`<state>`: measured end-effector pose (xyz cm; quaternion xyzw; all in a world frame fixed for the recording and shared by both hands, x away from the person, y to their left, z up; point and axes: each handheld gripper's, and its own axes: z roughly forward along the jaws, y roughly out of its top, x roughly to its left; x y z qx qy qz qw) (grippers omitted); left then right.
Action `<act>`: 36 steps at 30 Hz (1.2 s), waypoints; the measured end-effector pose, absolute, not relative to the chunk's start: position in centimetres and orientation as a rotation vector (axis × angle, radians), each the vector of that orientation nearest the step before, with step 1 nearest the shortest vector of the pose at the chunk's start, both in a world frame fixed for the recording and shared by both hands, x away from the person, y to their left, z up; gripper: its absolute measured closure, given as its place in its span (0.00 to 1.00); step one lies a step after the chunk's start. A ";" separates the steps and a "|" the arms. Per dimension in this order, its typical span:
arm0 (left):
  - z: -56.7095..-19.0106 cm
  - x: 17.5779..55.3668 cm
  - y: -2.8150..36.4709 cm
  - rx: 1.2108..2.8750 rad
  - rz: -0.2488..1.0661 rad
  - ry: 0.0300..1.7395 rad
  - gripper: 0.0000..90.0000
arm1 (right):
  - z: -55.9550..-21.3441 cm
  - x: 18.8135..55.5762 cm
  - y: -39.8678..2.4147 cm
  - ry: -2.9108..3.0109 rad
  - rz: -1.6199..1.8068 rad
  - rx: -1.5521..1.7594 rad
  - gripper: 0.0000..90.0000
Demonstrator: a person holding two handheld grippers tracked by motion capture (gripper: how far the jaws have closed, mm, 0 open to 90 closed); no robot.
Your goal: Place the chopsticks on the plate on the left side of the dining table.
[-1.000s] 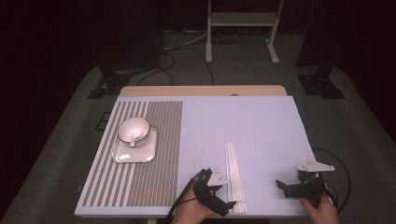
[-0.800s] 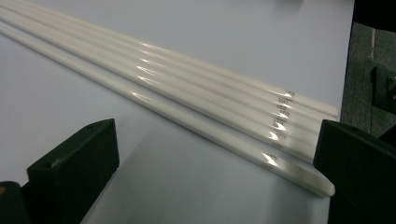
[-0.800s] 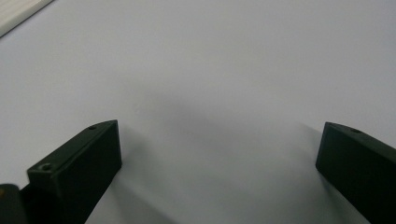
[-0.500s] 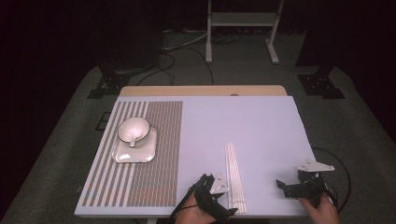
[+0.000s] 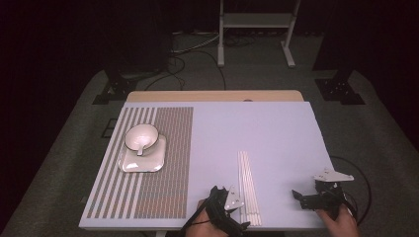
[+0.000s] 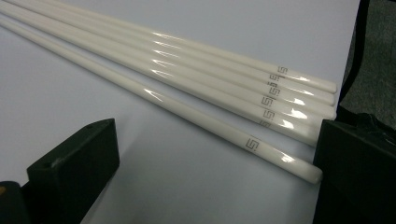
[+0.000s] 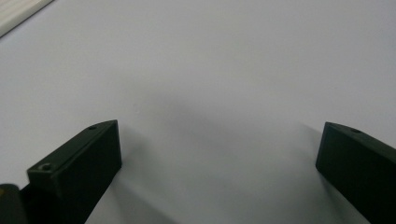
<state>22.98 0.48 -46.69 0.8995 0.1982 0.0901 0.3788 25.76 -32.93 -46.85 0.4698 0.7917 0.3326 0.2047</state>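
White chopsticks (image 5: 248,186) lie side by side at the lower centre of the high view, on the pale worktop (image 5: 276,133), with the left gripper (image 5: 232,203) just beside their near ends. Left gripper view: glossy, stiff, thin and probably slippery, best pinched across one stick near its marked end (image 6: 261,147); jaws stand wide apart, holding nothing. Right gripper view: jaws spread over bare worktop.

Bowl (image 5: 141,137) on plate (image 5: 142,160)
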 end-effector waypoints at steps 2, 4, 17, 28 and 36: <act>-46.6 23.0 0.7 2.301 0.230 0.514 0.00 | -46.8 25.8 -32.9 2.207 0.927 1.310 0.00; -46.6 23.0 1.0 2.305 0.230 0.524 0.00 | -46.8 25.8 -32.9 2.207 0.927 1.311 0.00; -46.5 23.1 2.7 2.306 0.249 0.574 0.00 | -46.8 25.8 -32.9 2.207 0.927 1.311 0.00; -46.4 23.2 4.2 2.301 0.276 0.620 0.00 | -46.8 25.8 -32.9 2.207 0.928 1.310 0.00; -46.3 23.3 5.3 2.309 0.297 0.648 0.00 | -46.8 25.8 -32.9 2.207 0.927 1.310 0.00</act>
